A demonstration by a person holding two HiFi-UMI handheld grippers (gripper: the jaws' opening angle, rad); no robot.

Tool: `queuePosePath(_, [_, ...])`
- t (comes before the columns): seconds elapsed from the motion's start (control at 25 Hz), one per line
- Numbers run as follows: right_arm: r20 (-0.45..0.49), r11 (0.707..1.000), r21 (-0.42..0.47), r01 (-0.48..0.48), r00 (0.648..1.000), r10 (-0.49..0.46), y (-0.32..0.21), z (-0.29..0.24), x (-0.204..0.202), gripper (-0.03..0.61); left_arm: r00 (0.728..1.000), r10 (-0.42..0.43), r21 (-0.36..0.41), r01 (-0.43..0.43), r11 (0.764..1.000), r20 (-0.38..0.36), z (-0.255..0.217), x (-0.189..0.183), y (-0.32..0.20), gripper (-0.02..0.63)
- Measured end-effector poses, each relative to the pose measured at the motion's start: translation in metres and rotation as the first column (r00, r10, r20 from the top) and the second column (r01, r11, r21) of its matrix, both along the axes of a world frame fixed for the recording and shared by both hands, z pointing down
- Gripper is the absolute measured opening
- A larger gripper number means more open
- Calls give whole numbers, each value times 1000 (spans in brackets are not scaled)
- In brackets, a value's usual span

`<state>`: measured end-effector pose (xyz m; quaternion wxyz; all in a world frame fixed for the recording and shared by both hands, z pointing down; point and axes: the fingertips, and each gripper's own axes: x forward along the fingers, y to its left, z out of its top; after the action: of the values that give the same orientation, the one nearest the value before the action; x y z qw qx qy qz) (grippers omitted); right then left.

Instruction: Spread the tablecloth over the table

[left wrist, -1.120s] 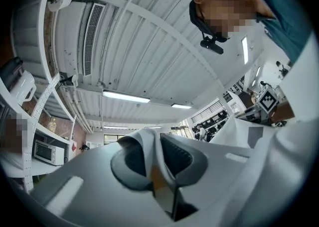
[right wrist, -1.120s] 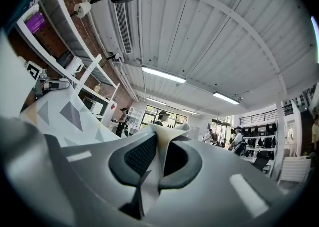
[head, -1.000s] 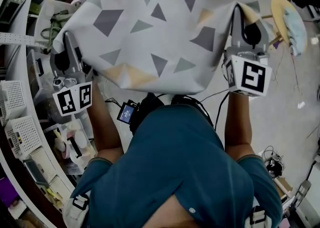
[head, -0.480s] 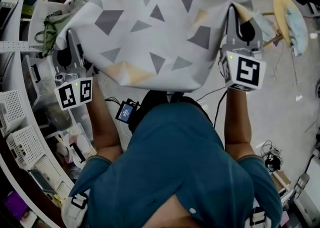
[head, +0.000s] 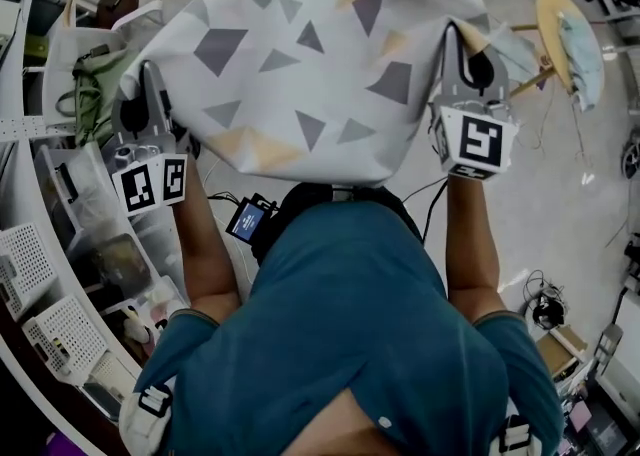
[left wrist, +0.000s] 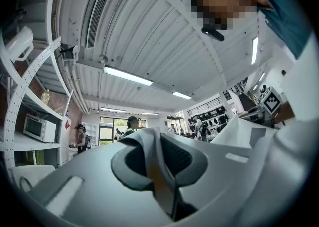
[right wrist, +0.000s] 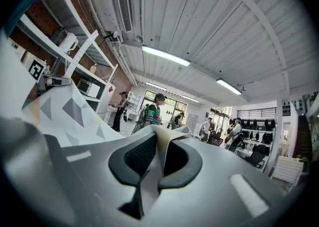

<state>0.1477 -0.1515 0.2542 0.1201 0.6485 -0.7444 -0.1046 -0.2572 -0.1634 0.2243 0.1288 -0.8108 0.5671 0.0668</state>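
The tablecloth (head: 300,54), white with grey and yellow triangles, hangs spread in the air in front of the person. My left gripper (head: 150,79) is shut on its near left corner, and my right gripper (head: 463,42) is shut on its near right corner. In the left gripper view the cloth (left wrist: 154,186) shows as a thin fold pinched between the dark pads of the left gripper (left wrist: 152,141). In the right gripper view the cloth (right wrist: 65,111) runs off to the left from the shut right gripper (right wrist: 160,141). The cloth hides whatever lies beneath it.
White shelves with bins and baskets (head: 60,244) curve along the left, with a green bag (head: 90,94) on one. A round wooden stool (head: 570,34) stands at the right. Cables lie on the floor (head: 560,204). Several people stand far off in the room (right wrist: 154,109).
Both grippers have moved a little forward and down with the cloth still gripped. The cloth has drifted with them and stays spread.
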Motion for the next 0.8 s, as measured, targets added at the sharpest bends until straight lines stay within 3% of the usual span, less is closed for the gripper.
queuePosePath(0.36, [-11,999,-43,-29,1000,29,-33,26,-2,23,1000,29,-44,-29,999,-1,23,-3,-48,40])
queuePosePath(0.8, [41,992,-124,22,999,-17,-100,84,24,23,999,-28,-139,34,990,47,59,15,-100,40])
